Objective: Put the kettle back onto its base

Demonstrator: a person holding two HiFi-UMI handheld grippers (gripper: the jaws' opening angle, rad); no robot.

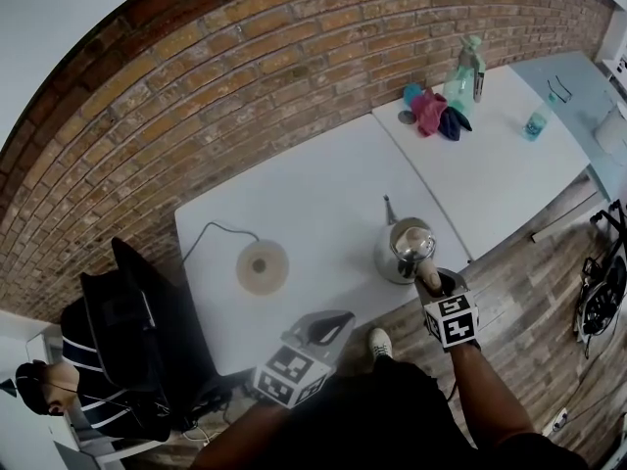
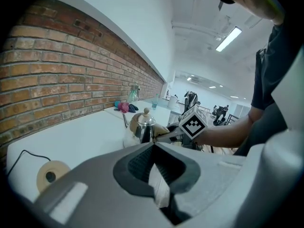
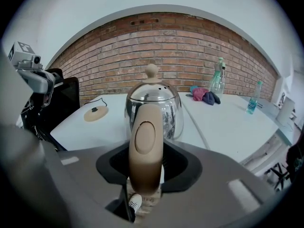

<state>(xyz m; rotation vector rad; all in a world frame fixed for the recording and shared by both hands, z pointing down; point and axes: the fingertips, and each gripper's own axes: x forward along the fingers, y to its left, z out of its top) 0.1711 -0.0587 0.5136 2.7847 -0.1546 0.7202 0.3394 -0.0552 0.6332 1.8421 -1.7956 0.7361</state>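
Brick wall (image 1: 196,86), rough and orange-brown, runs behind the smooth white table (image 1: 294,213) you are standing at. On that table the kettle (image 1: 404,248) sits near the front edge: a rounded, mirror-polished steel body with a thin curved spout (image 1: 389,209) and a pale round knob (image 3: 151,71) on the lid. Its base (image 1: 262,266) is a flat tan disc with a dark centre, lying well apart from the kettle on the same table, and a thin black cord (image 1: 211,231) loops off it towards the wall.

Your right gripper (image 3: 145,184) has its jaws closed on the kettle's handle (image 3: 145,146), a matte beige, rounded strap with an oval inset. Your left gripper (image 2: 159,189) hangs off the table's front edge with its jaws together and nothing between them.

Only the head view shows the kettle and base from above and the gap between them. The right gripper view alone shows the handle seated in the grip, while the left gripper view catches the kettle side-on with your right gripper's marker cube (image 2: 194,122) just beside it. On the second table (image 1: 500,155), crumpled pink and dark cloths (image 1: 431,114) lie beside a clear spray bottle (image 1: 468,67).
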